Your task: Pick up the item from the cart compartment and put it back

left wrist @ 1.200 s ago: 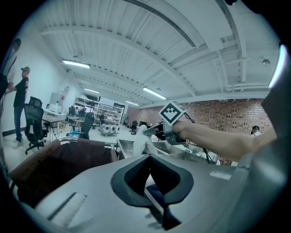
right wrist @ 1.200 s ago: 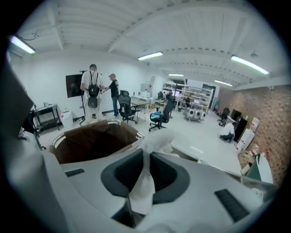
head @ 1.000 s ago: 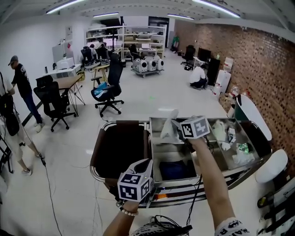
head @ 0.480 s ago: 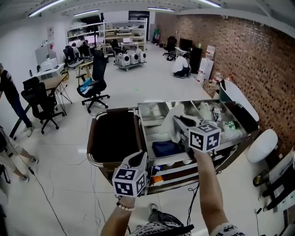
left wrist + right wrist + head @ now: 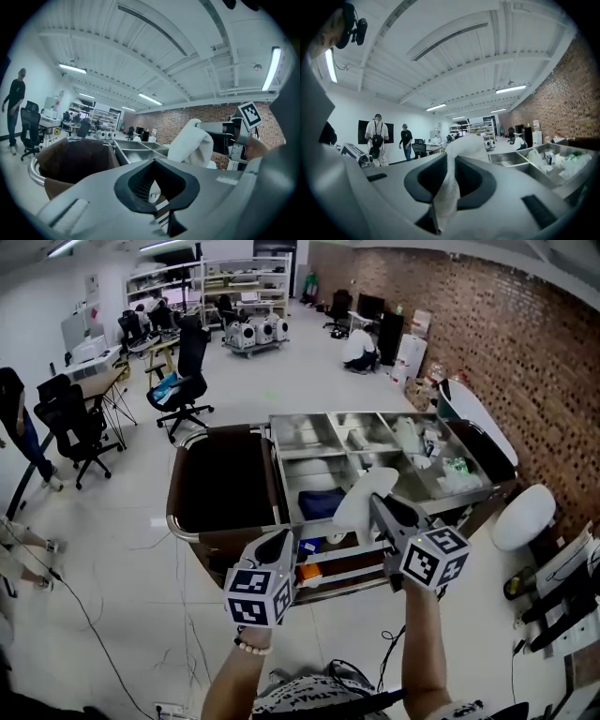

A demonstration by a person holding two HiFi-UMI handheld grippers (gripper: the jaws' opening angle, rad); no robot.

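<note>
- The right hand-held gripper [image 5: 382, 512] has its two dark, ribbed jaws closed on a white cloth [image 5: 361, 501]. In the right gripper view [image 5: 446, 190] the fabric is squeezed to a thin strip where the pads meet. Above that it swells into a soft, crumpled lobe [image 5: 461, 145].
- The cloth looks matte and limp, with rounded folds and no print. In the left gripper view it stands as a pale, drooping hump [image 5: 190, 143] above the steel trays.
- From the head view the cloth hangs over the near middle compartment of the worktop [image 5: 281, 486], towards its front edge, lifted clear of the tray floor.
- The worktop is the top of a cart, made of brushed, reflective steel and split by straight walls into rectangular compartments.
- Just left of the cloth, in the same near row, lies a dark blue folded fabric [image 5: 319, 503].
- The right-hand compartments hold pale, crinkled packets [image 5: 441, 470]; what they are is too small to tell.
- A deep brown bin [image 5: 223, 491] with a rounded tubular rim fills the cart's left end.
- The left hand-held gripper [image 5: 283, 546] is held in front of the cart. Its jaws are brought together at the tips with nothing between them [image 5: 157, 187], and a diamond-shaped gap is left behind the tips.
- Each gripper carries a white marker cube [image 5: 255, 594] with black square patterns.
</note>
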